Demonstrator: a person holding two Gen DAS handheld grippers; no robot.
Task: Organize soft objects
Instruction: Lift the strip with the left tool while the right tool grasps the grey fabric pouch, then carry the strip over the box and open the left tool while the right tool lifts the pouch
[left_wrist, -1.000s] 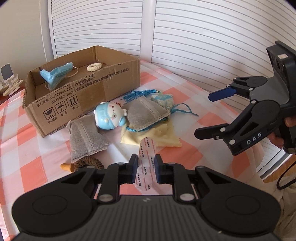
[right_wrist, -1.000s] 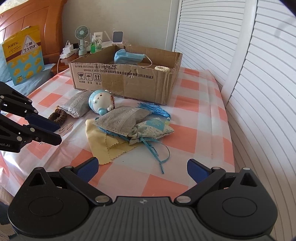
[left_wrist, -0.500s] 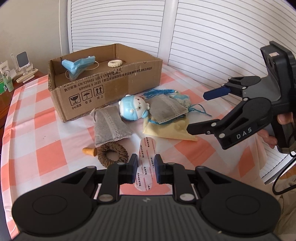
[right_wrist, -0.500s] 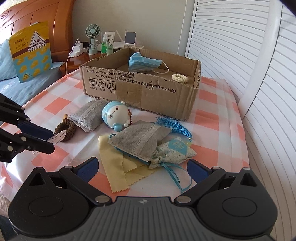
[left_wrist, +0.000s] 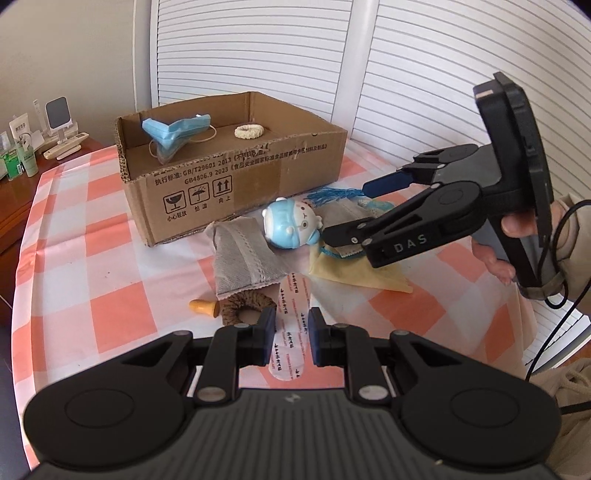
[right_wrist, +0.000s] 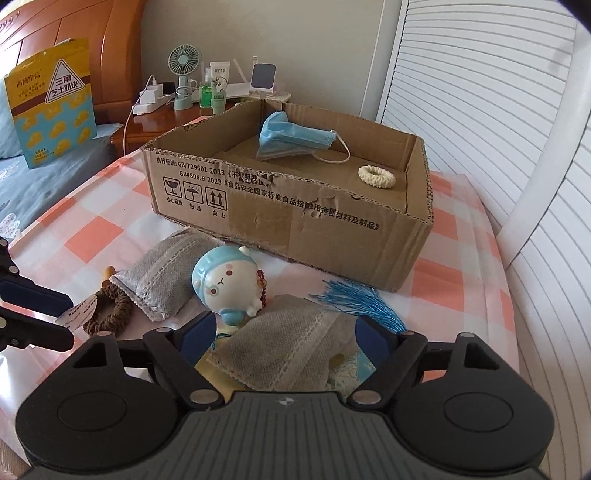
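Observation:
My left gripper (left_wrist: 291, 341) is shut on a clear plastic packet with red print (left_wrist: 291, 328), held above the checked cloth. My right gripper (right_wrist: 286, 341) is open, its fingers on either side of a grey fabric pouch (right_wrist: 284, 350) that lies on a yellow cloth (left_wrist: 354, 273). It also shows in the left wrist view (left_wrist: 354, 212). A second grey pouch (left_wrist: 243, 258), a blue and white round toy (left_wrist: 291, 227), a brown hair tie (left_wrist: 247, 304) and a blue tassel (right_wrist: 354, 299) lie nearby. The cardboard box (left_wrist: 240, 173) holds a blue face mask (left_wrist: 173, 133) and a cream hair tie (left_wrist: 249, 131).
The table has a red and white checked cloth (left_wrist: 92, 266). White louvred doors (left_wrist: 424, 74) stand behind and to the right. A wooden bedside stand (right_wrist: 159, 118) with a small fan, bottles and chargers is at the far left. A bed with a yellow bag (right_wrist: 51, 99) is beyond.
My right gripper has moved forward and down over the grey pouch on the yellow cloth, its fingers now on either side of it. My left gripper has drawn back and swung left, still holding the packet.

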